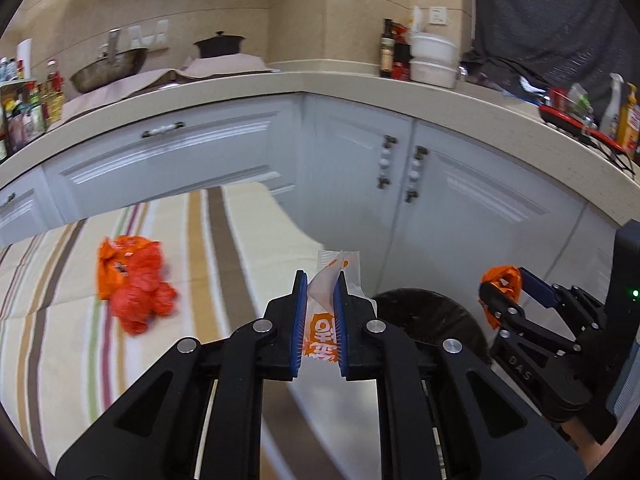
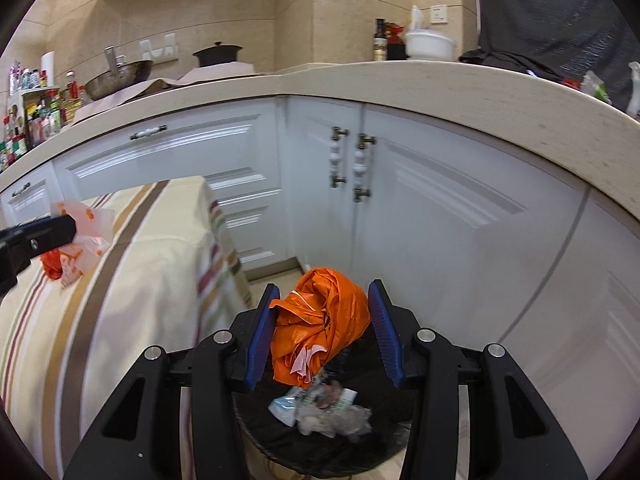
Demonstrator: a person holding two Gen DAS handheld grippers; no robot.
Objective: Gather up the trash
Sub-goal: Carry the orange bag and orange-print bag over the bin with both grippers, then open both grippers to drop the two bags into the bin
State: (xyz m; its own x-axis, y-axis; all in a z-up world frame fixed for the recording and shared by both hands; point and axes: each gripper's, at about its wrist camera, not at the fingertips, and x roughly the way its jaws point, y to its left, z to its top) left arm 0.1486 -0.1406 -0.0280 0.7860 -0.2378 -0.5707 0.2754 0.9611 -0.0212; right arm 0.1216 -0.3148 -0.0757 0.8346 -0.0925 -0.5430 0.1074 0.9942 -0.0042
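Observation:
My left gripper (image 1: 320, 280) is shut on a white and orange wrapper (image 1: 322, 334), held near the table's right edge; it also shows in the right wrist view (image 2: 86, 236). An orange-red crumpled bag (image 1: 134, 280) lies on the striped tablecloth (image 1: 60, 340). My right gripper (image 2: 322, 294) holds an orange plastic bag (image 2: 320, 328) between its jaws, which stand fairly wide, right above the black trash bin (image 2: 320, 440). The bin holds crumpled wrappers (image 2: 320, 408). The right gripper with its bag also shows in the left wrist view (image 1: 502, 286), beside the bin (image 1: 424, 312).
White cabinets (image 2: 400, 220) with a beige countertop (image 1: 360, 88) wrap around behind. On the counter stand a wok (image 1: 108, 68), a black pot (image 1: 218, 44), bottles (image 1: 390, 52), white bowls (image 1: 434, 60) and a red rack (image 1: 576, 120).

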